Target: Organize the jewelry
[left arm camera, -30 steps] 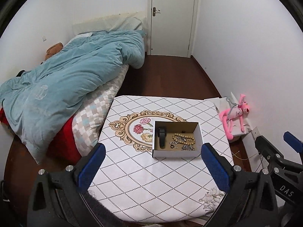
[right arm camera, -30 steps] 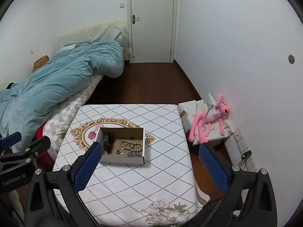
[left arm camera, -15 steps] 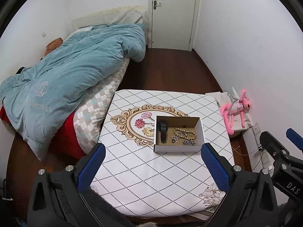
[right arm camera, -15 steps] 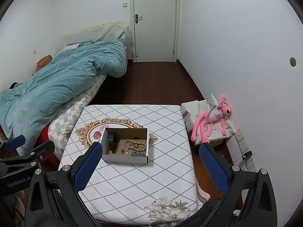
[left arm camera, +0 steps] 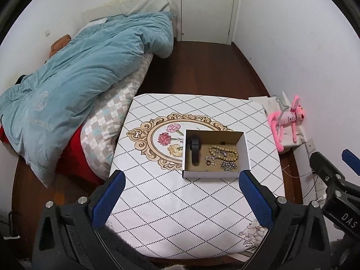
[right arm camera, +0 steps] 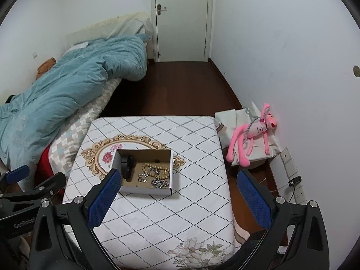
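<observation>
A shallow cardboard box (left arm camera: 216, 175) sits on the table (left arm camera: 180, 213), near the middle and overlapping the right edge of the printed oval floral frame (left arm camera: 157, 139); its long axis runs left to right across both views, and its open top faces up. Inside, at the left end, a black band (left arm camera: 194, 150) lies with its long axis running from the near wall toward the far wall, crosswise to the box. To its right a loop of pale beads (left arm camera: 223, 151) lies flat, stretched along the length of the box. A tangle of silver chain (left arm camera: 228, 165) rests just in front of the beads at the near right, and a small dark ring (left arm camera: 208, 163) lies between the band and the chain; whether these pieces touch cannot be told. A small dark spot near the far wall is too small to identify. Left gripper (left arm camera: 180, 199): jaws spread wide, holding nothing, poised above the near part of the table, short of the box. Right gripper (right arm camera: 180, 199): jaws likewise wide apart and empty, with the left blue pad (right arm camera: 102, 199) overlapping the near left corner of the box in that view; contact cannot be told. A bed with a teal quilt (left arm camera: 74, 85) stands left of the table. A pink plush toy (right arm camera: 252, 135) lies on white items by the right wall, well apart from the box.
</observation>
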A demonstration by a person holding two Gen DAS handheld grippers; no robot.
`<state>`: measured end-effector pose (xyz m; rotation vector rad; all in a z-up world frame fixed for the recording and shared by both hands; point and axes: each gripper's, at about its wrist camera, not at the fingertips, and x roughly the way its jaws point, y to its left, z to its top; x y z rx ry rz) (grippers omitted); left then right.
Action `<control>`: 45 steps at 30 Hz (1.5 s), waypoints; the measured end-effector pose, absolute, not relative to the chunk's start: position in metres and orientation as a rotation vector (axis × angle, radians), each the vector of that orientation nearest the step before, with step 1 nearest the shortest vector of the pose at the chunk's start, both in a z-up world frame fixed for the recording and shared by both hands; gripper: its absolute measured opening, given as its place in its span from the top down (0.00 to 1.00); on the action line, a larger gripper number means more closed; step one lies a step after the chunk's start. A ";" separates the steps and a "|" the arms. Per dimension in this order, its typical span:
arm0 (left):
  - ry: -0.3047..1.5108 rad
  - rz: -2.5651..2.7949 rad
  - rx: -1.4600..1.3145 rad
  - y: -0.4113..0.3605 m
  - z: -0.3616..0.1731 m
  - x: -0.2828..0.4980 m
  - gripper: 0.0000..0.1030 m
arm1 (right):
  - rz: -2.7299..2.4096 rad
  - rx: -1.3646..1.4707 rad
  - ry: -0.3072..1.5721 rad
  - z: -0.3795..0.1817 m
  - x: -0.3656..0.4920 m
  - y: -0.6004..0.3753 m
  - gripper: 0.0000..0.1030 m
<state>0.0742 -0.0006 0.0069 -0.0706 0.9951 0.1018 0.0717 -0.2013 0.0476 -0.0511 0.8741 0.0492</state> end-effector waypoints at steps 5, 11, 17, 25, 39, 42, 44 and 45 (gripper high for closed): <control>1.012 0.111 -0.061 -0.001 0.002 0.084 0.00 | 0.049 -0.069 0.910 0.034 0.087 -0.199 0.00; 1.035 0.120 -0.068 0.001 -0.006 0.091 0.00 | 0.059 -0.065 0.957 0.024 0.100 -0.198 0.00; 1.051 0.123 -0.069 0.003 -0.010 0.096 0.00 | 0.059 -0.078 0.981 0.018 0.105 -0.196 0.00; 1.055 0.121 -0.075 0.005 -0.012 0.097 0.00 | 0.068 -0.089 0.995 0.016 0.108 -0.194 0.00; 1.066 0.120 -0.068 0.009 -0.021 0.097 0.00 | 0.070 -0.112 1.020 0.010 0.110 -0.190 0.00; 1.063 0.119 -0.065 0.009 -0.021 0.097 0.00 | 0.070 -0.116 1.021 0.009 0.110 -0.189 0.00; 1.060 0.119 -0.064 0.009 -0.020 0.096 0.00 | 0.070 -0.117 1.021 0.009 0.109 -0.189 0.00; 1.061 0.119 -0.065 0.009 -0.020 0.096 0.00 | 0.072 -0.116 1.022 0.009 0.109 -0.189 0.00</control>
